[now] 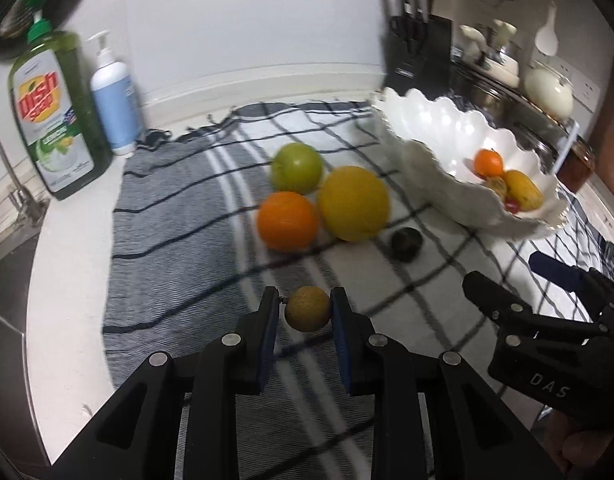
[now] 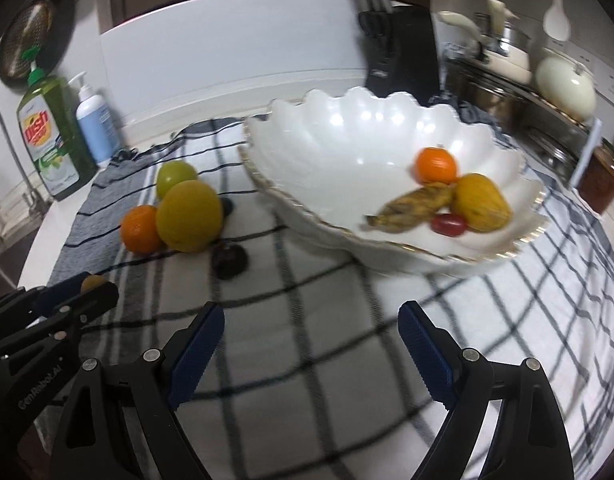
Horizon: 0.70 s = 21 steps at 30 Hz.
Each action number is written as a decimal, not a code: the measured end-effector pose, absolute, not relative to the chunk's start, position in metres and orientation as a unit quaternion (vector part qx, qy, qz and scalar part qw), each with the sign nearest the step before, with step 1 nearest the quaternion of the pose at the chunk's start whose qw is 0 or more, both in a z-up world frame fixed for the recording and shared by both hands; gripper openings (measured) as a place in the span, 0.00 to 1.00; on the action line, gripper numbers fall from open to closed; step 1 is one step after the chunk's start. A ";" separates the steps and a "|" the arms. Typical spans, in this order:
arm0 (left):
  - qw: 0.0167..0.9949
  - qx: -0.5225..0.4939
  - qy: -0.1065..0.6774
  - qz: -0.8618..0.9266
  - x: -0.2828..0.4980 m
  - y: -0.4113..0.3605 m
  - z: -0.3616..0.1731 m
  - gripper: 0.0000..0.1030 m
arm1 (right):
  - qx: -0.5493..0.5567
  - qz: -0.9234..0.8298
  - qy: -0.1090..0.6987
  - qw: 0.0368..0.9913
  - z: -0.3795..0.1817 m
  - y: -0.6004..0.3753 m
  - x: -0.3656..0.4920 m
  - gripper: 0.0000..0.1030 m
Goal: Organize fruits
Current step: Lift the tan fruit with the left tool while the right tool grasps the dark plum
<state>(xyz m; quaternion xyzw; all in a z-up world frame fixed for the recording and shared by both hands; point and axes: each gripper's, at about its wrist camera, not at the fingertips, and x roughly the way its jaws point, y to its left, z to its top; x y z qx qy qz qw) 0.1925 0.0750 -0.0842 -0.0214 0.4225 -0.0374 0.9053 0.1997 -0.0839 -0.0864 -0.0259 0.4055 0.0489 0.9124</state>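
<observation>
Right now we hold a small round brownish fruit point(image 1: 307, 309) pinched between the blue pads of our left tool point(image 1: 305, 312), lifted clear of the checked cloth point(image 1: 179, 264) that covers the tabletop point(image 1: 67, 264). From the left wrist view, an orange point(image 1: 287, 220), a large yellow fruit point(image 1: 353, 203) and a green apple point(image 1: 296, 168) sit bunched together at twelve o'clock beyond the held fruit, touching one another, with a small dark fruit point(image 1: 406, 243) just beside them at one o'clock. The white scalloped bowl point(image 1: 435, 120) stands at two o'clock on the cloth; inside it lie a small orange point(image 2: 436, 165), a yellow fruit point(image 2: 481, 202), a browned banana point(image 2: 415, 203) and a red tomato point(image 2: 448, 225), gathered toward its right side. Our right tool point(image 2: 311, 326) hangs with its jaws spread wide and nothing between them, above bare cloth near the bowl's front rim. A green dish soap bottle point(image 1: 53, 116) and a white pump bottle point(image 1: 114, 92) stand side by side at ten o'clock, off the cloth, and a black knife block point(image 2: 403, 52) rises behind the bowl.
</observation>
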 end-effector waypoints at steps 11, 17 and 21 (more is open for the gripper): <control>0.905 -0.046 0.424 -0.007 0.204 0.109 -0.089 0.26 | -0.053 0.091 0.423 0.900 -0.099 -0.044 0.230 0.74; 0.904 -0.050 0.424 -0.002 0.213 0.115 -0.088 0.26 | -0.060 0.097 0.428 0.896 -0.105 -0.036 0.246 0.63; 0.904 -0.052 0.425 0.000 0.218 0.116 -0.090 0.26 | -0.064 0.097 0.434 0.893 -0.110 -0.034 0.254 0.54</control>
